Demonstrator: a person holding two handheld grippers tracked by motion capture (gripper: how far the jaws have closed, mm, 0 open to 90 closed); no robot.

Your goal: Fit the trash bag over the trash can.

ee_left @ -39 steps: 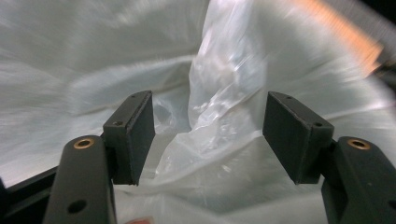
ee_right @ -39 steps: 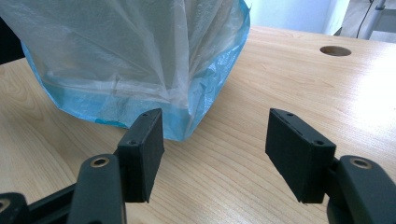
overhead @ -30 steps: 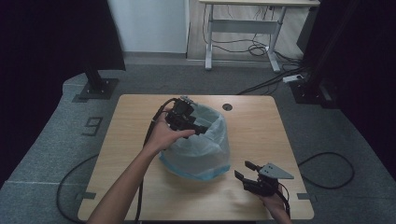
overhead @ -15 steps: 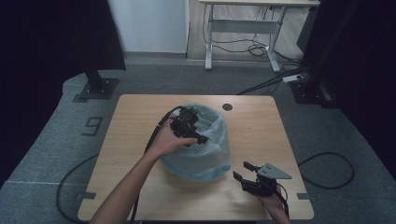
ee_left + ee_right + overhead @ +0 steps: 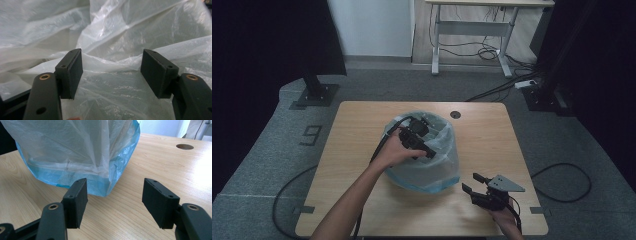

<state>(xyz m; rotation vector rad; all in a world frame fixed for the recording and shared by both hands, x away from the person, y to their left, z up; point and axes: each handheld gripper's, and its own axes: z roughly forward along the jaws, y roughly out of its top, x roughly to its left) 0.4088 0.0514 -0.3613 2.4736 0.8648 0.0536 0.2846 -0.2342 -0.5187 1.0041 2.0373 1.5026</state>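
Bag position: translucent white plastic bag with a blue bottom band stands upright mid-bench, slightly toward the near edge, mouth up. Left tongs sit at the bag's mouth, jaws apart, with a crumpled fold of the film running between the pads; no pinch visible. Right tongs rest near the bench's near right corner, jaws apart and empty, aimed at the bag's blue bottom corner just ahead. Left hand is nearer; judged next: closing on the rim fold.
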